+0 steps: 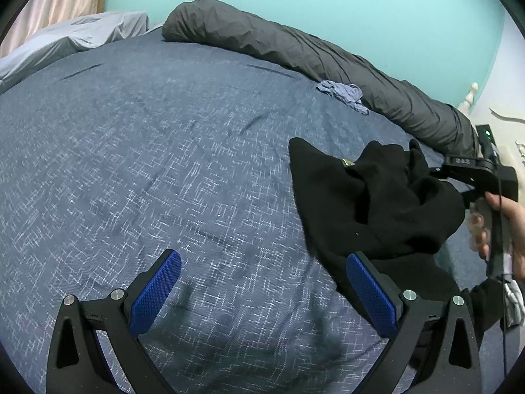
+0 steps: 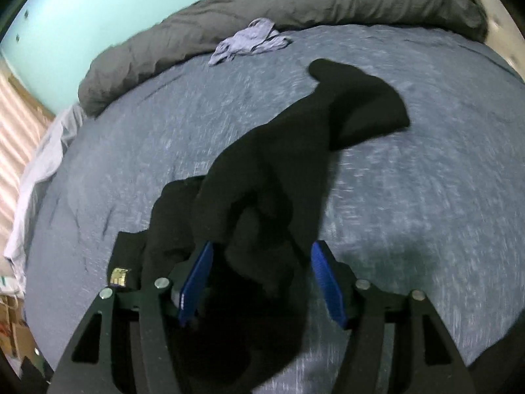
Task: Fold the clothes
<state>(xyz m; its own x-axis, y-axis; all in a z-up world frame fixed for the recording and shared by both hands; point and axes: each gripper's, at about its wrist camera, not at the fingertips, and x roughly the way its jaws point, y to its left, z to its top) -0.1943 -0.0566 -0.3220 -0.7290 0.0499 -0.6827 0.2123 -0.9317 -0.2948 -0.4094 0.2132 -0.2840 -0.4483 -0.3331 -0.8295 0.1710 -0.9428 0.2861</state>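
While a bunched, unfolded black garment drapes over the blue bedspread, the right gripper stands parted around it and the left gripper spreads empty.

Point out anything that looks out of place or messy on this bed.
The black garment is bunched in a twisted heap between the right gripper fingers, not laid flat. A small pale blue garment lies crumpled against the rolled grey duvet at the far edge of the bed. The left gripper is open and empty.
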